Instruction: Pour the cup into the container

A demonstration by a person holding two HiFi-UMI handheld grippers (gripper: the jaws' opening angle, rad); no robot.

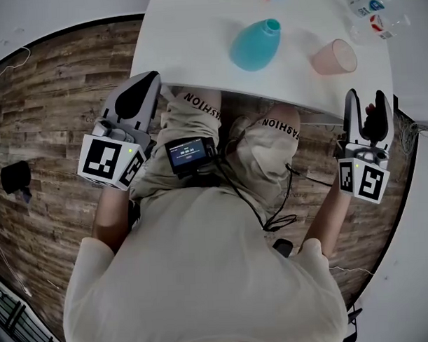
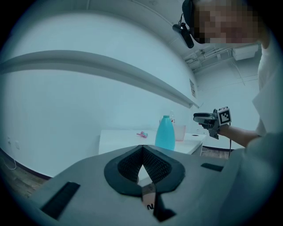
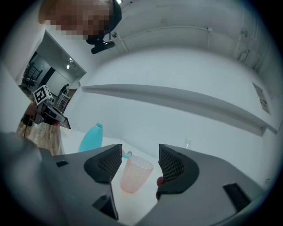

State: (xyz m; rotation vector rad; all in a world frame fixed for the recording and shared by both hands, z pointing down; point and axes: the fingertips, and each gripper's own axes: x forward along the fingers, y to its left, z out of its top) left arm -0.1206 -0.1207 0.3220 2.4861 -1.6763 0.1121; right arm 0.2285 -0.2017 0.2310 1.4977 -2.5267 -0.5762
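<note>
Status: pink cup (image 1: 334,57) not yet grasped, nothing poured.
Cup stood upright on the desk (image 1: 195,34), right of the teal container (image 1: 256,45), apart. Right tongs (image 1: 366,95) were spread, aimed at the cup, short of it; left tongs (image 1: 146,81) pressed together, empty. Grasp, carry and pour remained.

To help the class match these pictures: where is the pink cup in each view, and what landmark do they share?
Head view: pink cup, upper right.
Left gripper view: cup right of centre, small, beside the teal bottle.
Right gripper view: cup lower centre, framed by the right gripper, jaws apart, not touching it.
Shared landmark: teal bottle, left of the cup in every view.
</note>
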